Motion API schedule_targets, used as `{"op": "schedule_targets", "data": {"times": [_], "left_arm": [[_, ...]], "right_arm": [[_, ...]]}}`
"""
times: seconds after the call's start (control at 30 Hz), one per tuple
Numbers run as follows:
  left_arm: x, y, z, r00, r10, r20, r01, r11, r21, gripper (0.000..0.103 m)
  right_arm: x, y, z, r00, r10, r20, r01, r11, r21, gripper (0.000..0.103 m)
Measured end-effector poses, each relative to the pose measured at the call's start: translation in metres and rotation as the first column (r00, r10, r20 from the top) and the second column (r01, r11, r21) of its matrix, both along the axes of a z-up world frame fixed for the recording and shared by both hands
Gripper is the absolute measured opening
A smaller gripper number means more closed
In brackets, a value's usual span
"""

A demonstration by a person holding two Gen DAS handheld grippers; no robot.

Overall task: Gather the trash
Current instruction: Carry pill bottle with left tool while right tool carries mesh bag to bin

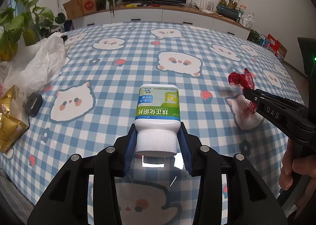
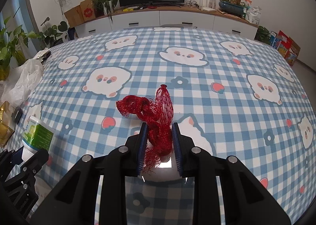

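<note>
While both grippers hover over the table (image 1: 122, 78), each holds trash.
Left gripper (image 1: 158, 138) jaws clamp the bottle (image 1: 158, 106); right gripper (image 2: 160, 142) jaws pinch the red net (image 2: 158, 118).

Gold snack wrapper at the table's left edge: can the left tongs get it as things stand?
Probably not yet. The left tongs are shut on the white bottle, so there's no free grip. The path to the gold snack wrapper itself looks open across the tablecloth.

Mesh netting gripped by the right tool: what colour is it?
Red; the crumpled mesh netting shows best in the right wrist view.
</note>
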State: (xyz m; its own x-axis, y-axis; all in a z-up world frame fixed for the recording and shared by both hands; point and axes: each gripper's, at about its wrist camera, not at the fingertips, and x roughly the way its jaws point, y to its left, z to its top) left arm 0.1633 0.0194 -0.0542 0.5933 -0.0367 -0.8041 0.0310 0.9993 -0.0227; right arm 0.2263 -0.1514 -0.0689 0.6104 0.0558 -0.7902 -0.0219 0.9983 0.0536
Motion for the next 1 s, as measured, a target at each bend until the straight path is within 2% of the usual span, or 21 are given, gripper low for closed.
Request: {"op": "schedule_targets", "data": {"times": [0.53, 1.0], "left_arm": [[-0.049, -0.002, 0.021, 0.999, 0.009, 0.033, -0.008, 0.999, -0.052, 0.041], [-0.084, -0.001, 0.029, 0.998, 0.014, 0.054, -0.011, 0.998, -0.058, 0.041]], "right_arm": [[-0.060, 0.004, 0.028, 0.999, -0.003, 0.042, 0.003, 1.000, 0.012, 0.024], [-0.104, 0.012, 0.038, 0.998, 0.020, 0.060, -0.020, 1.000, 0.004, 0.024]]}}
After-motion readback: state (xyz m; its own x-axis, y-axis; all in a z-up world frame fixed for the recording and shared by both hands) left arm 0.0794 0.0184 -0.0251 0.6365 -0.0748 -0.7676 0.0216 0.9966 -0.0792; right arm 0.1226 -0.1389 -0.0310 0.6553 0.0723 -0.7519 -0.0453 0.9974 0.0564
